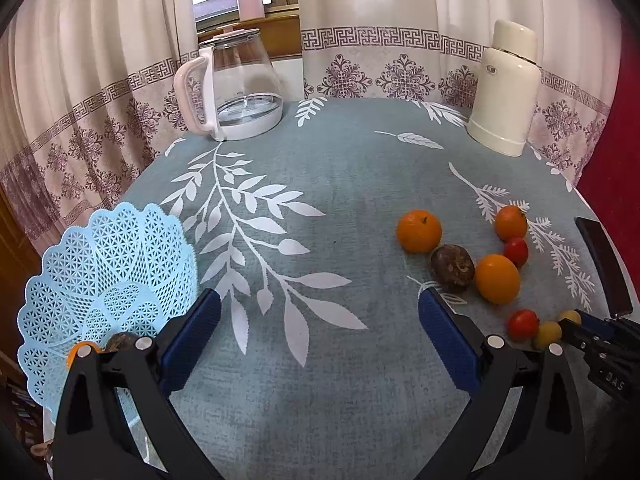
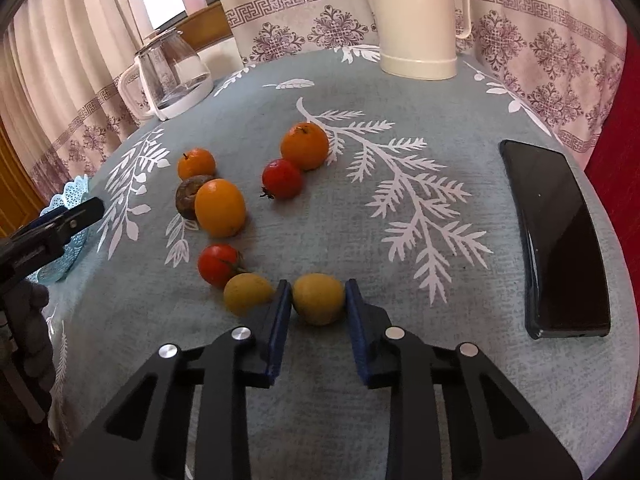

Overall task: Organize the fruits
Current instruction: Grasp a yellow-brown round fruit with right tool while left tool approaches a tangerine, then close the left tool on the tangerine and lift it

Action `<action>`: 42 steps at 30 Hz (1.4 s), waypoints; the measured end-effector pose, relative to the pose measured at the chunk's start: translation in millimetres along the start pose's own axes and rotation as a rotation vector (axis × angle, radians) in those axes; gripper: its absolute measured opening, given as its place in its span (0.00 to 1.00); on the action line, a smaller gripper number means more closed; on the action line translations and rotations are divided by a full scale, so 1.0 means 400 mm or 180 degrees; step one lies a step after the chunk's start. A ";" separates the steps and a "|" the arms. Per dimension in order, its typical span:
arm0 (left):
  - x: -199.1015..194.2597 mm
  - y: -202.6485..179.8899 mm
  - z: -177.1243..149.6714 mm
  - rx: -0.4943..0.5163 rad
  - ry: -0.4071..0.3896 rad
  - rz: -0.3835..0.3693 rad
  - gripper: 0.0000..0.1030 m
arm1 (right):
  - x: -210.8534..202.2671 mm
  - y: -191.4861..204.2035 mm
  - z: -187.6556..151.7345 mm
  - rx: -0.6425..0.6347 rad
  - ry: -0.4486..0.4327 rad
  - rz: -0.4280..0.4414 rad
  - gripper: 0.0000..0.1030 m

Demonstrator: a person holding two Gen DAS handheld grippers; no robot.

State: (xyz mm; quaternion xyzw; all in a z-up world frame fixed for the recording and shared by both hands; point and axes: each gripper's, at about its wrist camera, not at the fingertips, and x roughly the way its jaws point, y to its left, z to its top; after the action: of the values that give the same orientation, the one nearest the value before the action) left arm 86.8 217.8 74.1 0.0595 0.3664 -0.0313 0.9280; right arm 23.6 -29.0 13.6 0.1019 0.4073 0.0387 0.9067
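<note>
**Fruit sorting on a leaf-print table**

A grey-blue cloth with white leaf prints covers the table [image 1: 320,184] before patterned curtains. Only the left wrist view shows the perforated blue basket [image 1: 108,264], lower left, beside the wide-open left gripper [image 1: 320,316]. Only the right view shows the right gripper [image 2: 318,300] clasping a smooth yellow fruit [image 2: 318,298], bottom centre, a second yellow fruit [image 2: 246,292] touching its finger.

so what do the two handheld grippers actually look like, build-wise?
Both look alike: left gripper and right gripper have matte black angular plastic arms with triangular cut-outs, round silver pins at the joints, and flat blue ribbed fingers. White lettering marks the right gripper's body in the left wrist view. No cables visible.
</note>
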 end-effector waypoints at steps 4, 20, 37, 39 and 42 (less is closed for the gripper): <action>0.019 -0.005 0.020 0.0020 -0.0004 0.0013 0.97 | -0.012 -0.003 0.000 0.0032 -0.0075 0.0026 0.27; 0.164 -0.116 0.118 0.0061 0.0245 -0.0300 0.89 | -0.013 -0.027 0.000 0.0191 -0.0170 0.0056 0.27; 0.252 -0.159 0.109 -0.0043 0.0521 -0.0740 0.41 | -0.010 -0.026 -0.001 0.0191 -0.0157 0.0069 0.27; 0.245 -0.164 0.109 -0.0014 0.0499 -0.0722 0.41 | -0.010 -0.026 -0.001 0.0191 -0.0156 0.0068 0.27; 0.231 -0.160 0.107 -0.0002 0.0449 -0.0734 0.41 | -0.012 -0.025 -0.003 0.0190 -0.0172 0.0069 0.27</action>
State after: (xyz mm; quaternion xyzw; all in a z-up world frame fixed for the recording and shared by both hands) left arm 176.6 147.1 36.3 0.0187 0.4351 -0.1334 0.8902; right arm 19.5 -39.4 14.3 0.1344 0.3826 0.0336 0.9135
